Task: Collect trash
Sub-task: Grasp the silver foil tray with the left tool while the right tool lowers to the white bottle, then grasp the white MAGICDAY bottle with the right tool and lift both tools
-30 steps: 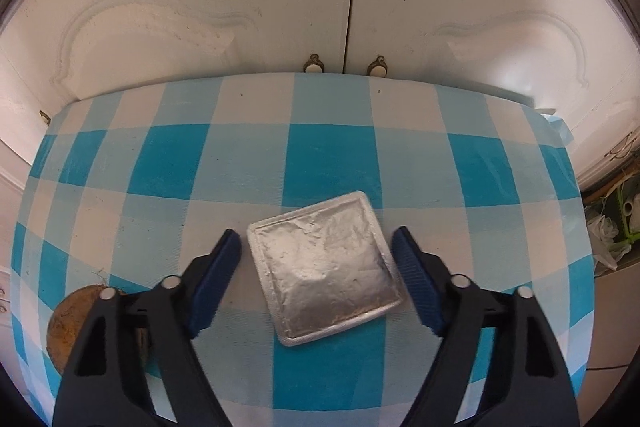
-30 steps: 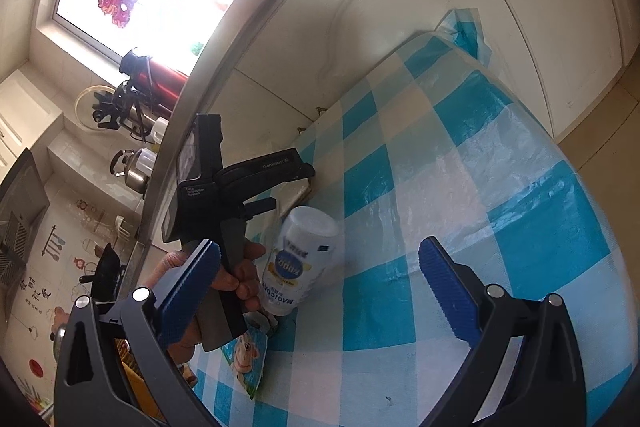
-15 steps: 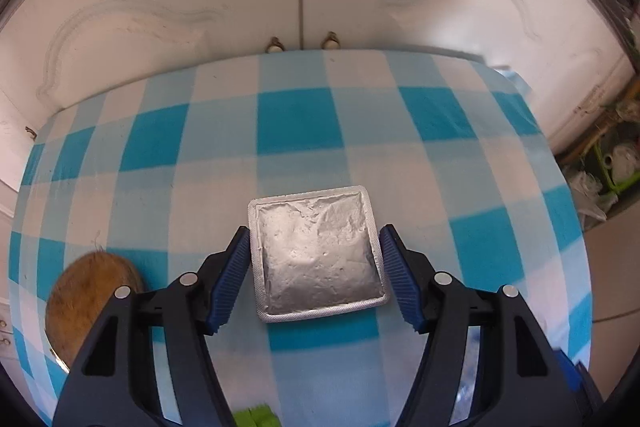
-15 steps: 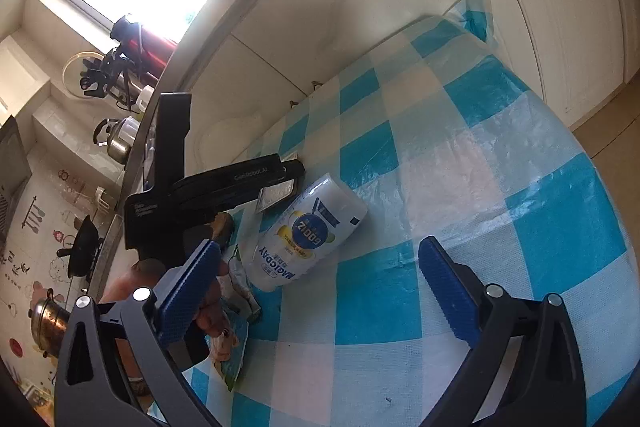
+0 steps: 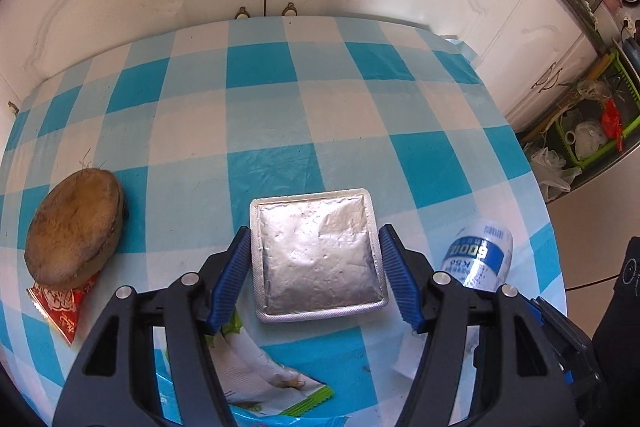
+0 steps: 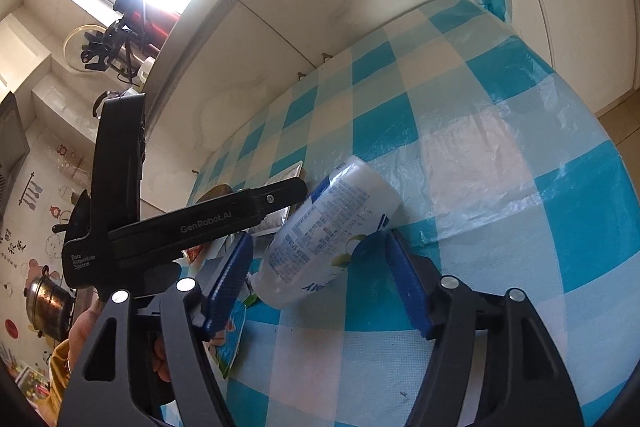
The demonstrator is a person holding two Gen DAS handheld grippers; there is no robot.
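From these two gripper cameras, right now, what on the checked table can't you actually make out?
- Green-and-white wrapper, left wrist view: largely covered by the left gripper and cut off by the bottom edge.
- Red packet, same view: partly under the brown round thing, print unreadable.
- Silver foil pack, right wrist view: mostly hidden behind the other gripper's black arm.
- White bottle, between the closing right gripper pads: contact unclear, small label print illegible.

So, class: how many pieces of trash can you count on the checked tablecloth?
5, perhaps more hidden: foil packet between left gripper, bottle between closing right gripper, coconut shell, red wrapper, green wrapper.
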